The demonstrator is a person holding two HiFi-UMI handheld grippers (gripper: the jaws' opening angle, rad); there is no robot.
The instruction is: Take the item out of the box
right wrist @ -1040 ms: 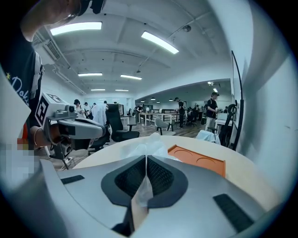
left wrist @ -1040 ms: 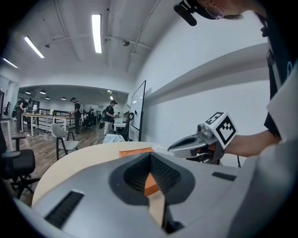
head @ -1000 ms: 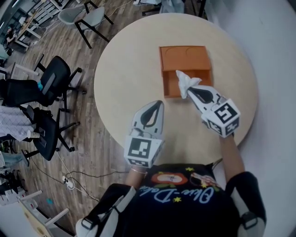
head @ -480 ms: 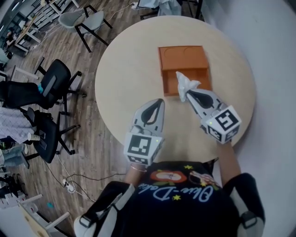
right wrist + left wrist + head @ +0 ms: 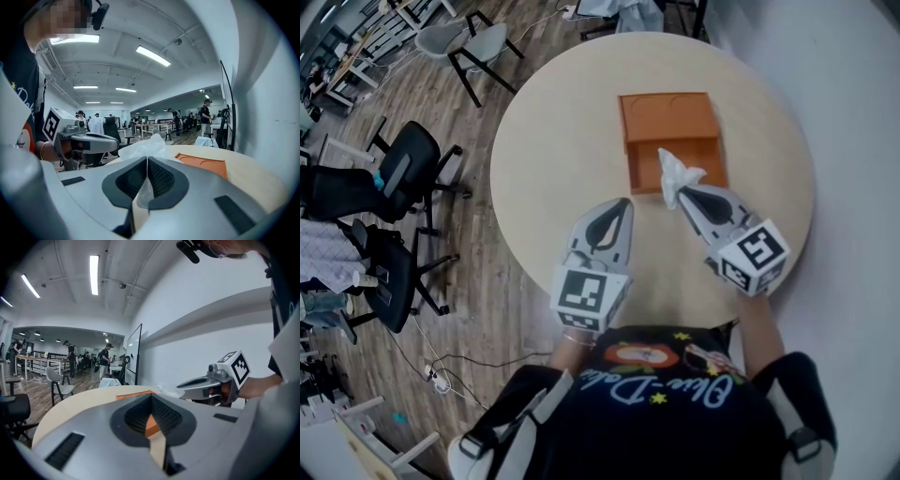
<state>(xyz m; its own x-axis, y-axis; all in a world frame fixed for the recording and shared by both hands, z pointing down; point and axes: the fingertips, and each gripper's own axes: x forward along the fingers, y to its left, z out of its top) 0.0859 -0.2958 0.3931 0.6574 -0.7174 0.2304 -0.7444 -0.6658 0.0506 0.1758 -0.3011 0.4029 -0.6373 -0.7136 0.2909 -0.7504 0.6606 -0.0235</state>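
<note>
An orange box (image 5: 670, 131) lies open on the round table (image 5: 562, 141), with its lid part at the far side. My right gripper (image 5: 682, 195) is shut on a crumpled white item (image 5: 675, 173), which hangs over the box's near edge. In the right gripper view the white item (image 5: 143, 146) bunches up past the closed right gripper (image 5: 147, 159), with the orange box (image 5: 204, 164) beyond it to the right. My left gripper (image 5: 624, 202) hovers over the table left of the box, shut with nothing in it; the left gripper (image 5: 151, 397) points toward the orange box (image 5: 133, 395).
The table's edge curves close to both grippers on the near side. Office chairs (image 5: 403, 169) stand on the wooden floor to the left. A white wall (image 5: 853, 112) runs along the right of the table.
The right gripper, still shut on the white item, has drawn slightly back toward me. The left gripper has hardly moved.
</note>
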